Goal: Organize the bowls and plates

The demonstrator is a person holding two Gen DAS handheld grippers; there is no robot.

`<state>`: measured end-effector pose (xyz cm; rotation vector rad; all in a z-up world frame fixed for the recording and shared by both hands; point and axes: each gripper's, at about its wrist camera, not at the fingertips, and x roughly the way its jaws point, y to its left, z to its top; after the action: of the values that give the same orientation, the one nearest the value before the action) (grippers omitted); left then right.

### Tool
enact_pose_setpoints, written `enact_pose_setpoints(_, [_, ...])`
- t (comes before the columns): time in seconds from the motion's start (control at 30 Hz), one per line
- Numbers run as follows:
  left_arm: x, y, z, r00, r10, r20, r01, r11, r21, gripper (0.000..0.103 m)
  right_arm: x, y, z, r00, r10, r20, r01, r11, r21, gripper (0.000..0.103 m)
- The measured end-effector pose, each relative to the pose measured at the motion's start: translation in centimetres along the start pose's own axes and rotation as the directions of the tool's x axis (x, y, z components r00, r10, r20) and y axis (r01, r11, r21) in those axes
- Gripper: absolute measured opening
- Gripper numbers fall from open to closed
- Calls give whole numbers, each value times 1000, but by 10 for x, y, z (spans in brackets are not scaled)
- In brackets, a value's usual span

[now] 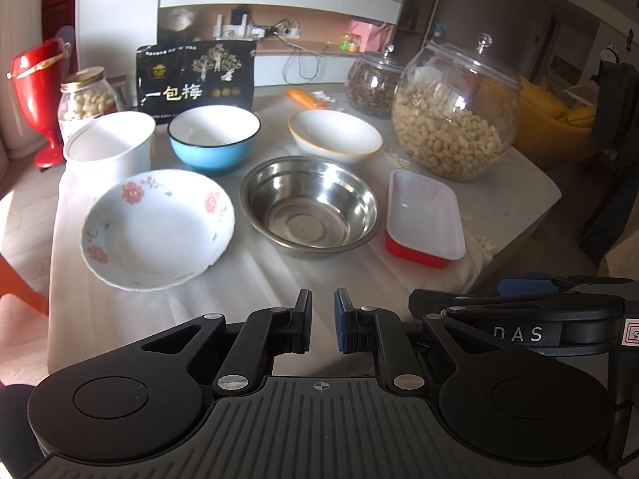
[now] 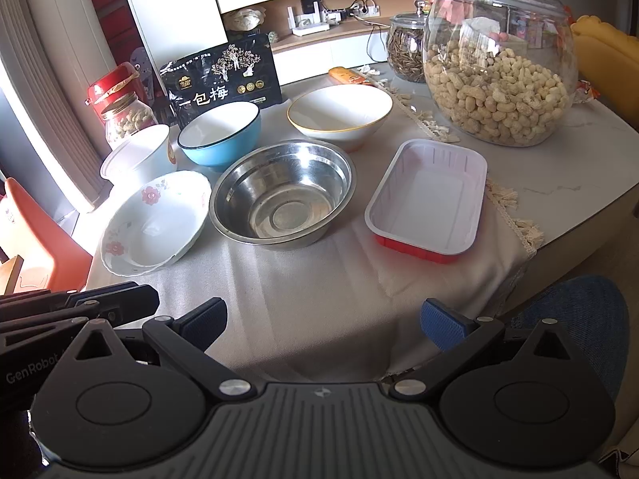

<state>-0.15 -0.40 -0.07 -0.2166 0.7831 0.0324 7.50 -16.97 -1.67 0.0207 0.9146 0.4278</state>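
On the cloth-covered table stand a flowered plate (image 1: 155, 229) (image 2: 153, 221), a steel bowl (image 1: 309, 205) (image 2: 281, 191), a blue bowl (image 1: 213, 139) (image 2: 219, 133), a white gold-rimmed bowl (image 1: 334, 135) (image 2: 339, 115), a white tub (image 1: 110, 149) (image 2: 137, 155) and a red-and-white tray (image 1: 425, 217) (image 2: 427, 199). My left gripper (image 1: 322, 319) hovers at the table's near edge, jaws nearly closed with a narrow gap, empty. My right gripper (image 2: 322, 325) is wide open and empty, near the front edge, right of the left one.
A large peanut jar (image 1: 455, 115) (image 2: 499, 68), a seed jar (image 1: 371, 82) (image 2: 405, 50), a black snack bag (image 1: 195, 78) (image 2: 223, 76), a small peanut jar (image 1: 86, 97) (image 2: 126, 117) and a red vase (image 1: 38, 92) stand behind. An orange chair (image 2: 36, 235) is left.
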Motion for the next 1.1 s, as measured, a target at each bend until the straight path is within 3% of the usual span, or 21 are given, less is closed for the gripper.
enact_pose_setpoints(0.2, [6,3,2,1000,1,14,-1,1000,-16,15,6,-3,3,1000,14,-7,-14,1000,-9,103])
enact_pose_setpoints(0.3, [17,3,8,999,-24,37,25,999,-29,16,8,-13,10,999,17,32,-16,999,-32,103])
enact_pose_setpoints(0.43, [45,-6,25,992,-127,22,128,990,-51,16,16,-53,28,992,-67,106,68,998,-2,103])
enact_pose_setpoints(0.5, [60,-16,33,991,-136,2,136,989,-54,16,25,-77,37,985,-125,118,124,992,13,103])
enact_pose_setpoints(0.57, [76,-29,42,993,-121,-12,121,992,-34,16,36,-100,43,979,-177,105,176,984,25,103])
enact_pose_setpoints(0.67, [107,-53,59,984,-173,-36,175,983,61,16,60,-131,52,974,-225,34,223,974,45,103])
enact_pose_setpoints(0.77, [150,-70,81,976,-181,-125,189,980,60,16,82,-156,55,985,-174,-1,173,984,47,103])
enact_pose_setpoints(0.87, [191,-78,101,951,-198,-238,205,979,7,16,101,-178,58,996,-82,-40,87,987,138,101])
enact_pose_setpoints(0.97, [226,-85,118,927,-209,-312,215,977,-15,16,118,-188,62,997,0,-76,17,974,224,87])
enact_pose_setpoints(1.1, [260,-95,131,923,-122,-365,146,988,40,16,137,-184,71,992,60,-113,-32,972,233,73])
